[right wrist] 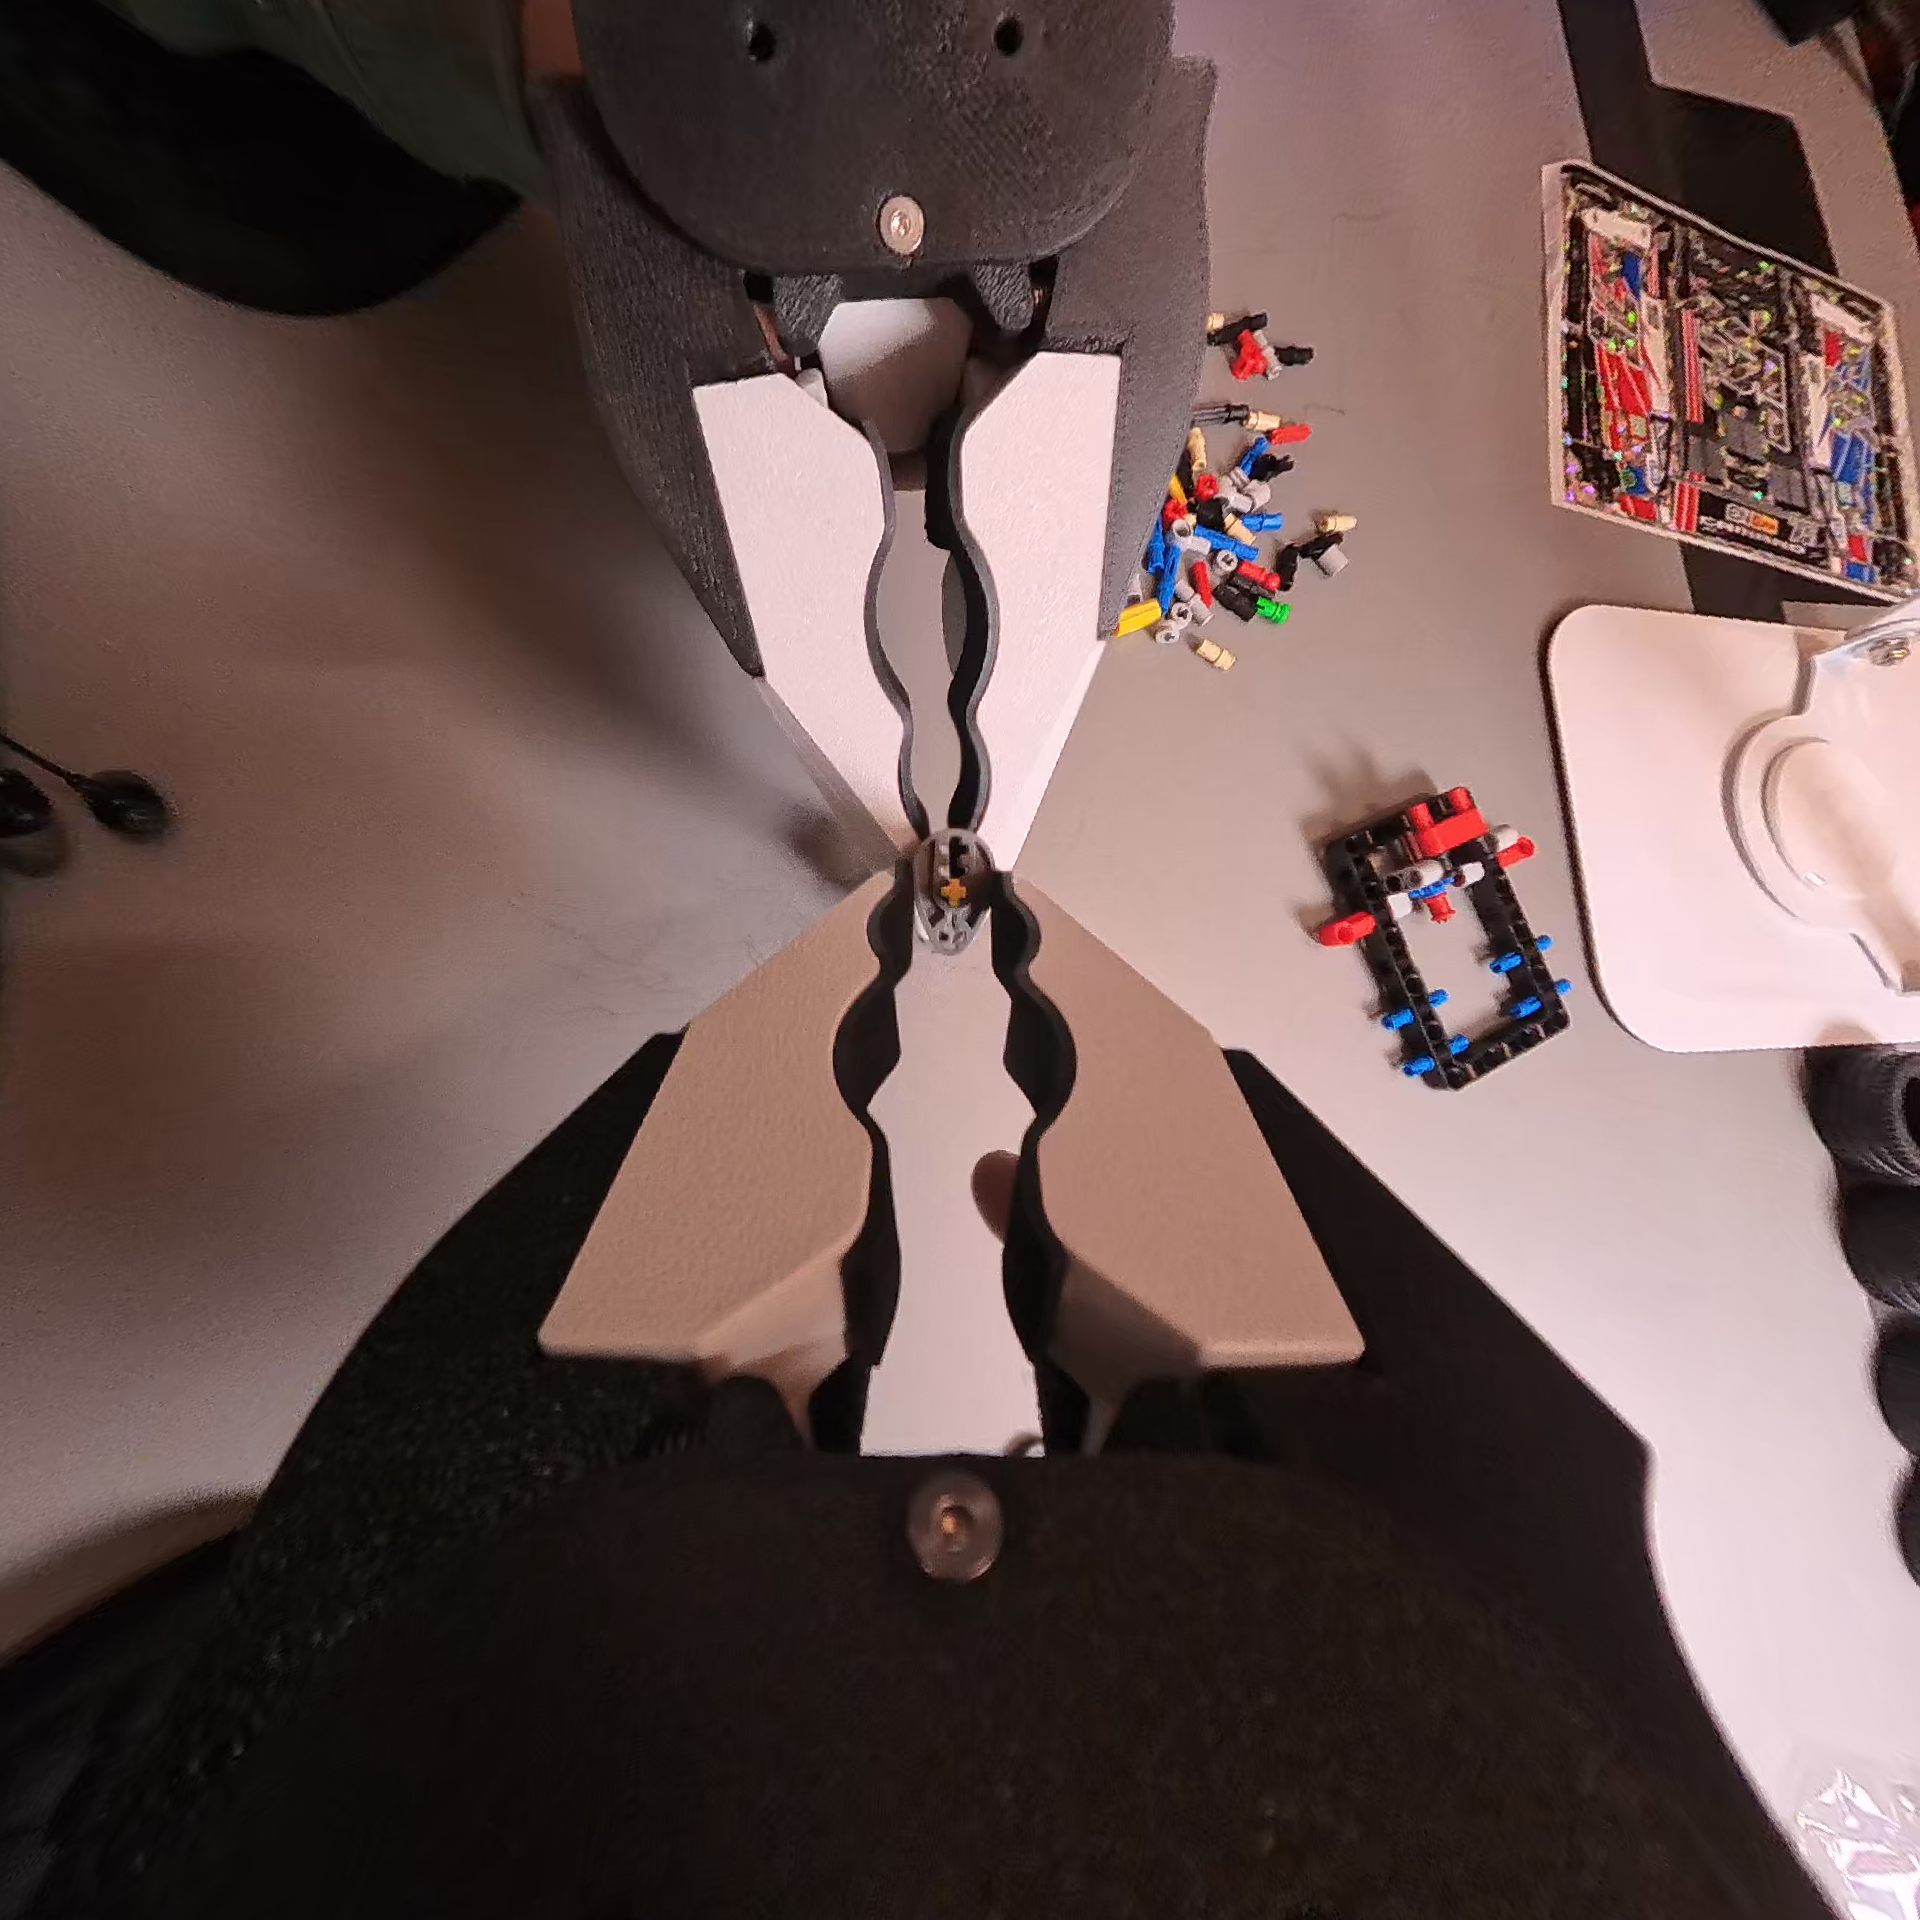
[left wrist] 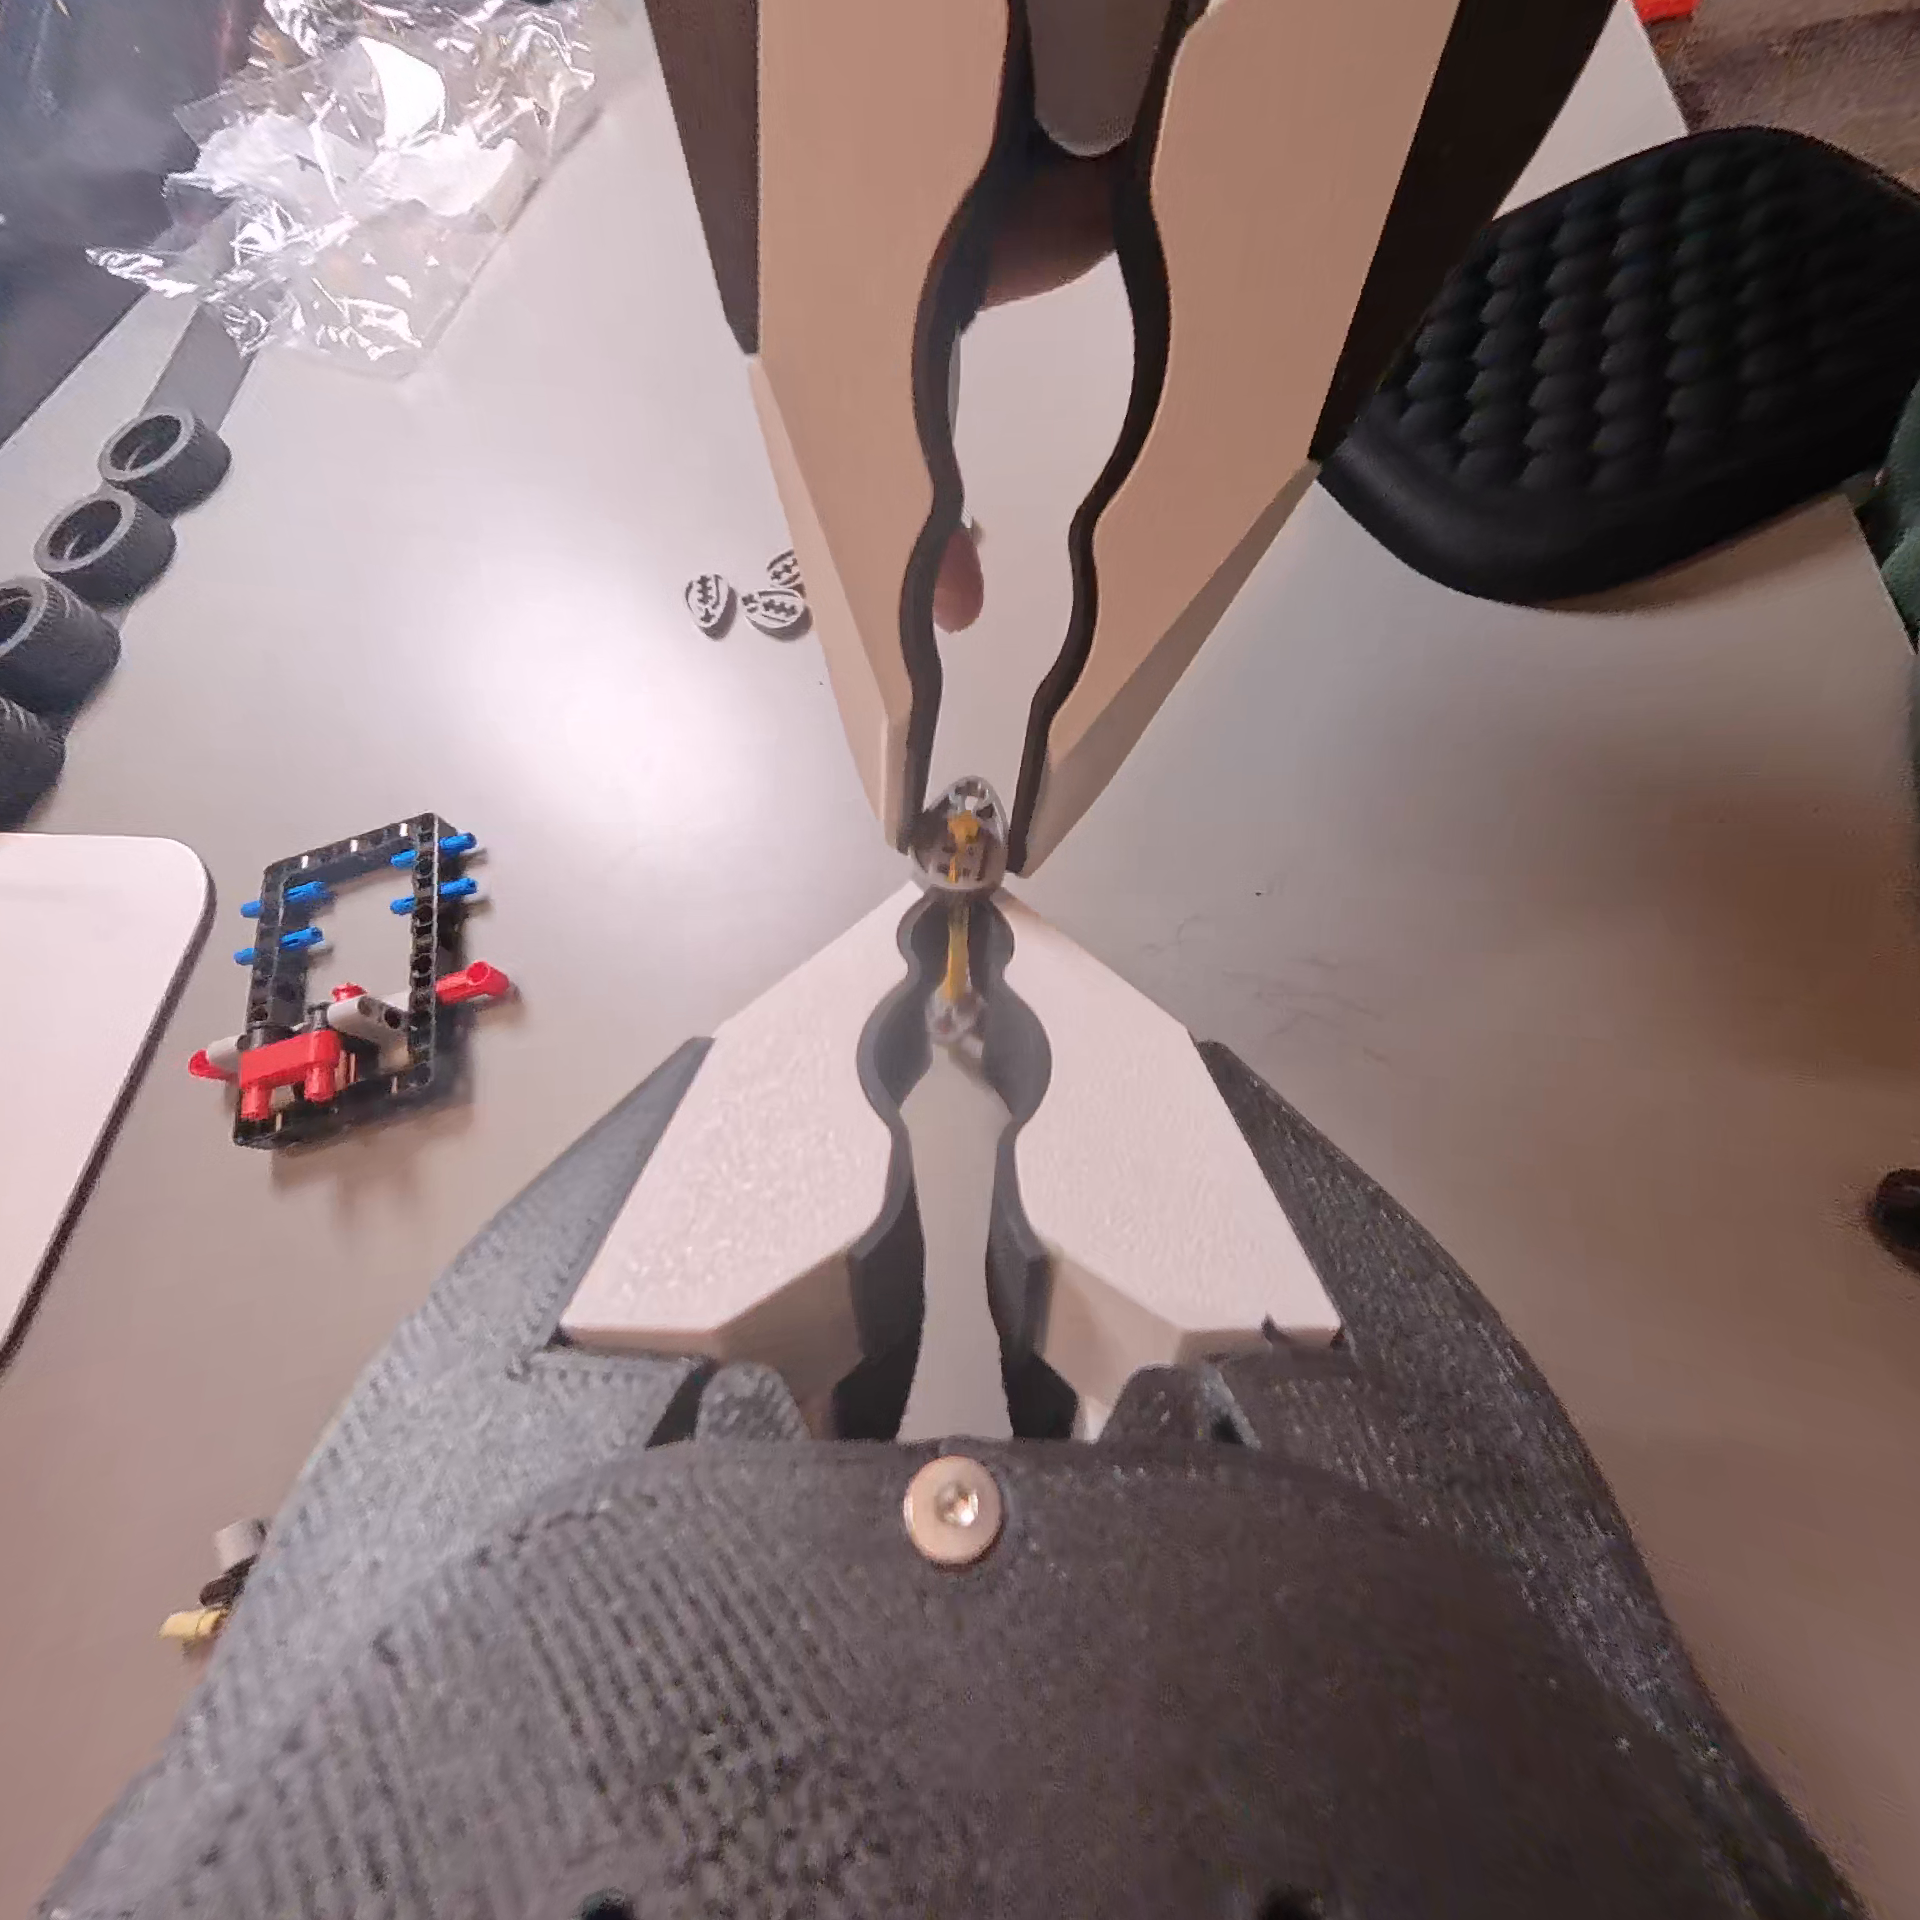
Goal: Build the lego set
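My left gripper (left wrist: pixel 958 916) is shut on a yellow axle (left wrist: pixel 957 951) that carries a small grey piece (left wrist: pixel 951 1023) between the fingers. My right gripper (right wrist: pixel 948 906) meets it tip to tip, above the table, and is shut on a grey oval piece (right wrist: pixel 951 894). The axle's yellow cross end (right wrist: pixel 953 890) shows in the oval piece's hole. In the left wrist view the right gripper (left wrist: pixel 964 847) comes in from the top, holding the oval piece (left wrist: pixel 961 844). A black frame with blue pins and red parts (left wrist: pixel 348 977) lies on the table and also shows in the right wrist view (right wrist: pixel 1449 935).
Black tyres (left wrist: pixel 104 530) line the table's left edge. A few grey oval pieces (left wrist: pixel 748 603) lie loose. Clear plastic bags (left wrist: pixel 353 177) lie far left. A pile of small pins (right wrist: pixel 1226 530), a printed sheet (right wrist: pixel 1725 384) and a white stand base (right wrist: pixel 1683 831) are right. A black chair (left wrist: pixel 1621 384) stands beyond. My two grippers' fingertips are within a few centimetres of each other.
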A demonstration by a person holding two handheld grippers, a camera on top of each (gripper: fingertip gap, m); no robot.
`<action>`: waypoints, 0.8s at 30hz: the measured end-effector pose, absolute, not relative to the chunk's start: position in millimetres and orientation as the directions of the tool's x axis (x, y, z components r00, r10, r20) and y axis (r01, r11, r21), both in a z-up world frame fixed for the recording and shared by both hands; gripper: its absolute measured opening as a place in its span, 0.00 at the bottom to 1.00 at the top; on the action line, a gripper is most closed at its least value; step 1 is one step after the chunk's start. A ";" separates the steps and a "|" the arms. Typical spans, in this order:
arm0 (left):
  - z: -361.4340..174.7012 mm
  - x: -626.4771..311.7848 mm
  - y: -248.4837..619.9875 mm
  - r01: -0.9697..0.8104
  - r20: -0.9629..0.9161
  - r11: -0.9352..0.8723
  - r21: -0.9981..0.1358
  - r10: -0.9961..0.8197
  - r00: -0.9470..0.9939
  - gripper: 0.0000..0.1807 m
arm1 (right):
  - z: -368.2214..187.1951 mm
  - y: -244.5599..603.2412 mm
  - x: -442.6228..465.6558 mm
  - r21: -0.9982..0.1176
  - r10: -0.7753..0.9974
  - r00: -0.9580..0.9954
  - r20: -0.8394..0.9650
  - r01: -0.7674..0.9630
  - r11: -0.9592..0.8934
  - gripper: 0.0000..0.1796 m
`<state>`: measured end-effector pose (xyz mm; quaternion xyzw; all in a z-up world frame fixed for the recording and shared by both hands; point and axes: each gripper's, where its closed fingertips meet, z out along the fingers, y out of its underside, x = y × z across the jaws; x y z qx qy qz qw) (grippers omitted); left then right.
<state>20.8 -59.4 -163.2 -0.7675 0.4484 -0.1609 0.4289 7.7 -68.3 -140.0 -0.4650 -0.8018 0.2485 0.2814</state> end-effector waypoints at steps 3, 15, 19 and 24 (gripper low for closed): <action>-163.7 22.1 -61.3 -0.578 -0.175 -0.206 -0.790 -0.827 0.535 0.01 | -139.3 -70.7 10.0 -0.653 0.882 -0.399 0.251 0.603 0.459 0.08; -169.6 22.9 -61.0 -0.556 -0.136 -0.238 -0.796 -0.825 0.548 0.01 | -153.1 -66.2 13.2 -0.706 0.920 -0.346 0.186 0.604 0.370 0.08; -155.6 24.3 -59.4 -0.517 -0.159 -0.180 -0.837 -0.823 0.545 0.01 | -134.8 -65.6 11.8 -0.791 0.920 -0.334 0.203 0.498 0.355 0.07; -134.7 7.1 -60.5 -0.398 -0.128 -0.151 -0.905 -0.796 0.592 0.20 | -101.2 -57.3 20.1 -0.913 0.948 -0.310 0.073 0.362 0.189 0.07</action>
